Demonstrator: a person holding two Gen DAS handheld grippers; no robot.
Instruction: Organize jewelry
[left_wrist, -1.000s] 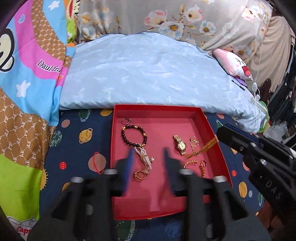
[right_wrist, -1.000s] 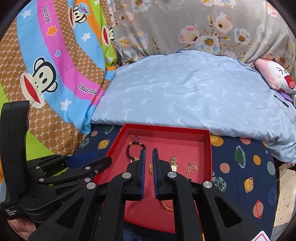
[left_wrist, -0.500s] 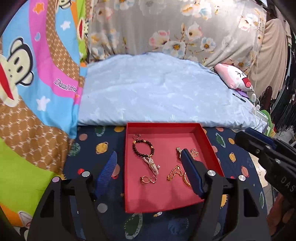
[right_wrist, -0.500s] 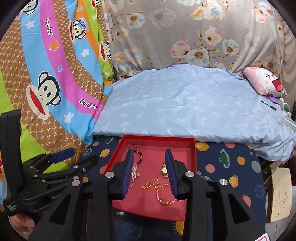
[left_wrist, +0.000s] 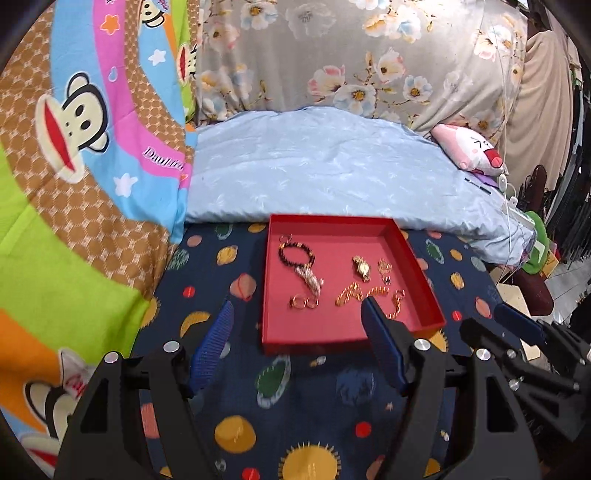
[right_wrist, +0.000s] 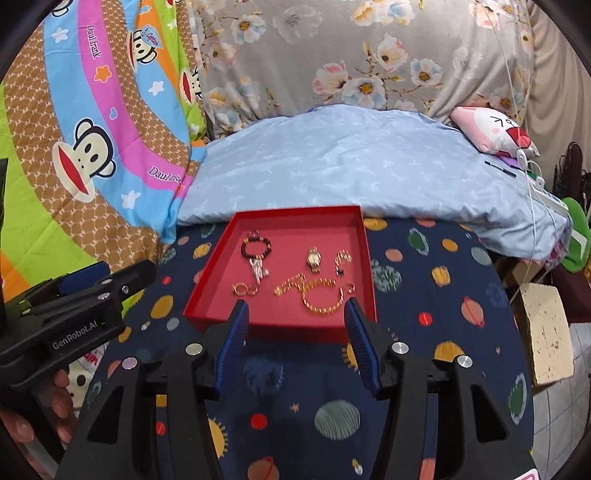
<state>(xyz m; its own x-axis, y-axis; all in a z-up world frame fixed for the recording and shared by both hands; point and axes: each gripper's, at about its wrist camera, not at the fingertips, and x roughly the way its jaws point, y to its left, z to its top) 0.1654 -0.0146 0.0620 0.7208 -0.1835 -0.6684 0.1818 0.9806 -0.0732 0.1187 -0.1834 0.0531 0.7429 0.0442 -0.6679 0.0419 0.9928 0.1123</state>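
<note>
Two claws, left claw (left_wrist: 295, 343) and right claw (right_wrist: 295, 332), had pulled back from the red tray (right_wrist: 364, 236) on the bed and spread wide, empty. Jewelry, including a gold chain (right_wrist: 314, 291), lay inside; sorting looked nearly finished.

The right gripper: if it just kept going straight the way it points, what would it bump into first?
Probably the near wall of the red tray: the open right gripper points at it, with the gold chain just beyond. Its height above the bedsheet is unclear.
</note>
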